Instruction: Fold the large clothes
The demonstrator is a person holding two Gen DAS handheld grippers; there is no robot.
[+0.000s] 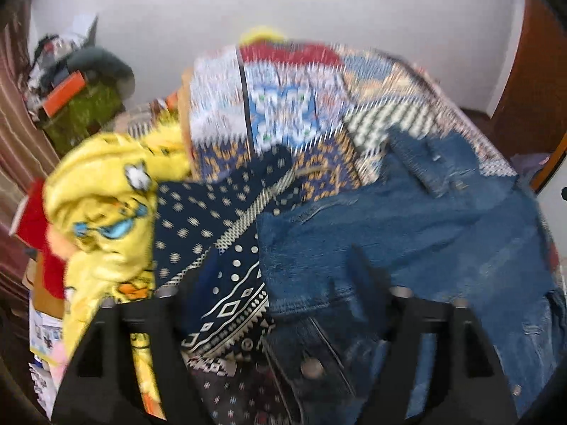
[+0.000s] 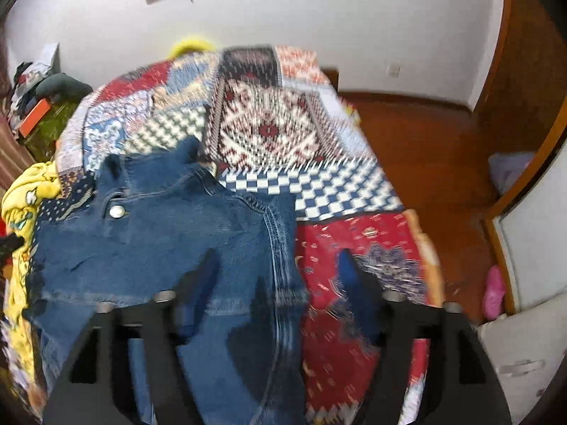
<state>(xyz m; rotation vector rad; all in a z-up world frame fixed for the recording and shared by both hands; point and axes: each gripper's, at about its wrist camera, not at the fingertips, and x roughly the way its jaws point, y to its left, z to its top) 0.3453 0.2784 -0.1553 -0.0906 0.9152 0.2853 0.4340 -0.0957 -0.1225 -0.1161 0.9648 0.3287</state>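
Observation:
A blue denim jacket [image 1: 407, 233] lies spread on a patchwork bedspread [image 1: 283, 106]; it also shows in the right wrist view [image 2: 159, 233], with a metal button near its collar. My left gripper [image 1: 283, 276] is open above the jacket's left edge, where it meets a navy patterned cloth [image 1: 212, 219]. My right gripper [image 2: 280, 269] is open above the jacket's right edge, beside the red patch of the bedspread [image 2: 354, 318]. Neither gripper holds anything. Both views are blurred by motion.
A yellow cartoon-print blanket [image 1: 106, 205] is heaped at the bed's left. A cluttered corner with an orange box [image 1: 63, 95] lies far left. Wooden floor [image 2: 425, 148] and a wardrobe lie right of the bed, with a pink slipper [image 2: 494, 294].

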